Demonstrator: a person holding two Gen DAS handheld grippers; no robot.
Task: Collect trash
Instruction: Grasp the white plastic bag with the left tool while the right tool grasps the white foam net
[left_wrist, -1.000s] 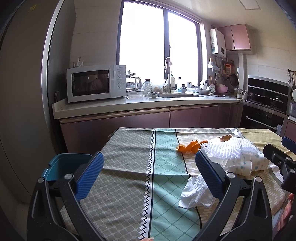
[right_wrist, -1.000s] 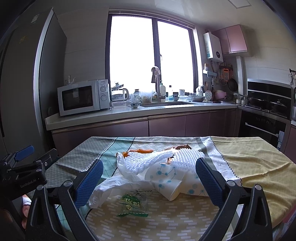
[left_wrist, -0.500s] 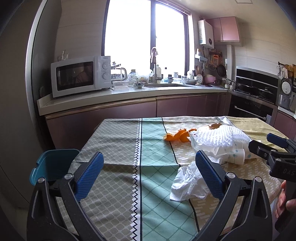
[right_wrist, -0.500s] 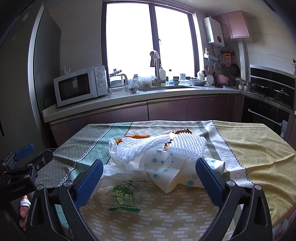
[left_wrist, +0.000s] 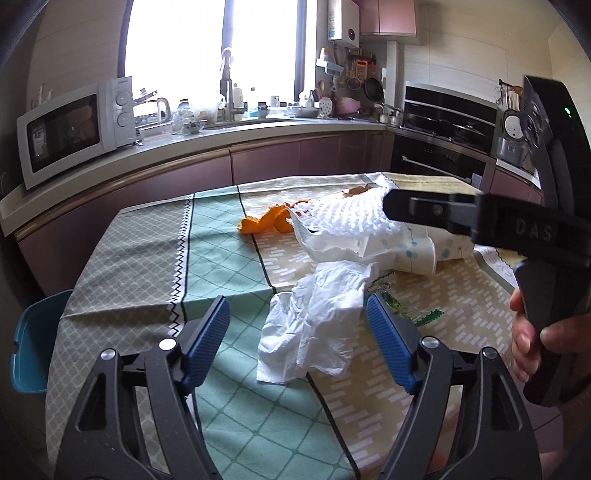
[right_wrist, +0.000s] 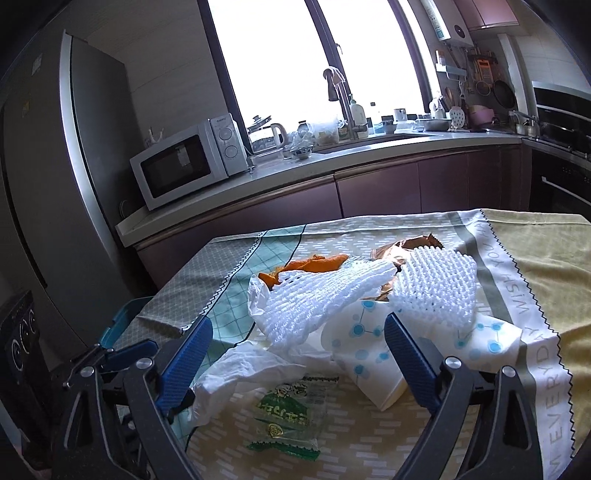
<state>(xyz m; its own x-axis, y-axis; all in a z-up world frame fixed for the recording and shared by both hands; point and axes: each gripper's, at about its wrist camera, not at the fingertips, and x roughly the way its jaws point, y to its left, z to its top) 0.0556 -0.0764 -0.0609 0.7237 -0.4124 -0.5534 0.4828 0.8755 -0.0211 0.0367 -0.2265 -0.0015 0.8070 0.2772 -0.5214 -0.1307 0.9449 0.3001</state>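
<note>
Trash lies piled on the tablecloth (left_wrist: 147, 258): orange peel (left_wrist: 266, 223), white foam netting (right_wrist: 321, 295), dotted paper cups (right_wrist: 369, 354), a green snack wrapper (right_wrist: 284, 413) and a crumpled white tissue (left_wrist: 314, 325). My left gripper (left_wrist: 297, 343) hovers low over the tissue, which sits between its blue pads without being pressed; its jaws are closing. My right gripper (right_wrist: 299, 354) is also closing, with the tissue's edge, a cup and the wrapper beyond its fingers, nothing gripped. A hand (left_wrist: 535, 332) holds the right gripper's black body at the right of the left wrist view.
A teal bin (left_wrist: 31, 350) stands on the floor by the table's left edge. Behind the table runs a counter with a microwave (left_wrist: 74, 129) and sink tap (right_wrist: 338, 85). A fridge (right_wrist: 74, 166) rises at the left, an oven (left_wrist: 443, 147) at the right.
Both grippers moved forward and tipped down toward the trash pile, and their jaws narrowed. The right gripper now reaches across the right side of the left wrist view.
</note>
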